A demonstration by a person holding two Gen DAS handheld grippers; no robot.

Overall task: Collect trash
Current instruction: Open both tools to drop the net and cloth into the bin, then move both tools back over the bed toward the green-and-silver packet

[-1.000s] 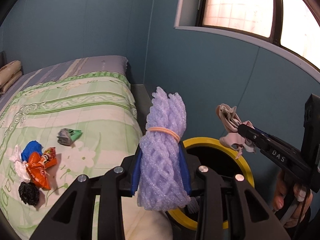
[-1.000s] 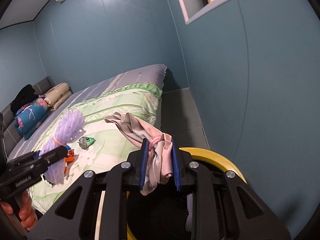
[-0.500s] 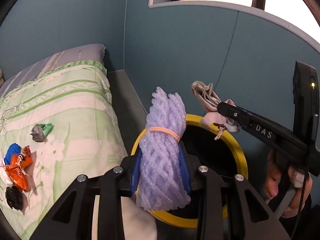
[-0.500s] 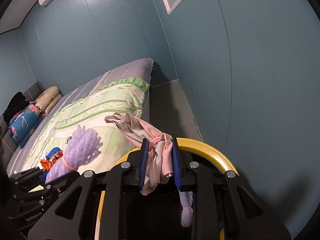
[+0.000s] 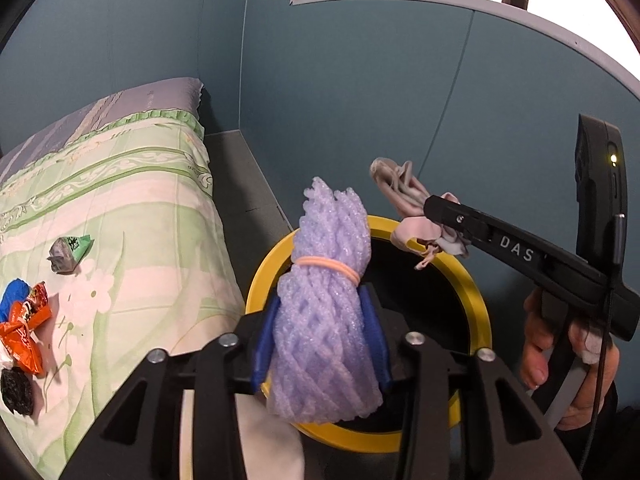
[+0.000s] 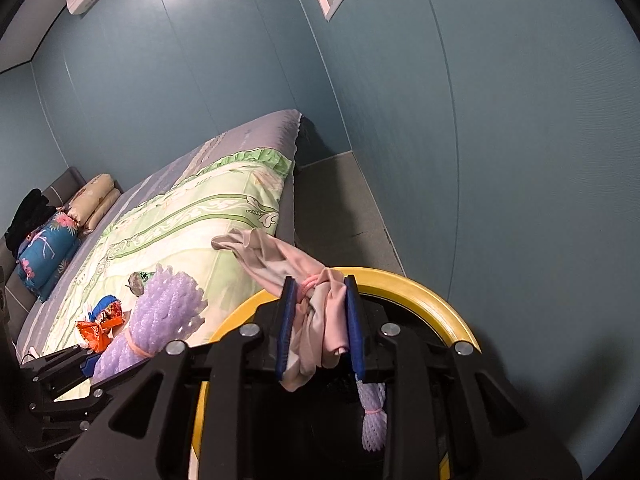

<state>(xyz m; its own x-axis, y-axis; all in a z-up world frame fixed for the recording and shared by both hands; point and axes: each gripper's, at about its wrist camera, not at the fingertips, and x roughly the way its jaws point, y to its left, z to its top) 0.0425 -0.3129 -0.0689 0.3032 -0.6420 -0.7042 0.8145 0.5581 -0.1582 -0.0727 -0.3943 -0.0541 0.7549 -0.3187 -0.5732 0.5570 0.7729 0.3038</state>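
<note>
A bundle of purple foam net [image 5: 328, 280], tied with a pink rubber band, stands between the blue pads of my left gripper [image 5: 320, 340]. Its jaws are opening, but the pads still touch the bundle. It hangs over the near rim of the black bin with a yellow rim [image 5: 476, 308]. My right gripper [image 6: 320, 320] is shut on a crumpled pink cloth [image 6: 280, 256] above the bin's rim [image 6: 420, 284]. The left wrist view shows the right gripper [image 5: 432, 216] coming in from the right with the pink cloth [image 5: 400, 192]. Another purple net [image 6: 372, 420] lies inside the bin.
Left of the bin is a bed with a green flowered quilt [image 5: 140, 200]. On it lie an orange wrapper [image 5: 24, 332], a blue scrap [image 5: 14, 296], a black lump [image 5: 16, 390] and a grey-green wrapper [image 5: 68, 250]. Blue walls close in behind and to the right.
Both grippers have swung away from the bed and sunk over the bin's opening. The blue pads of the left gripper now stand a little wider around the purple bundle.
</note>
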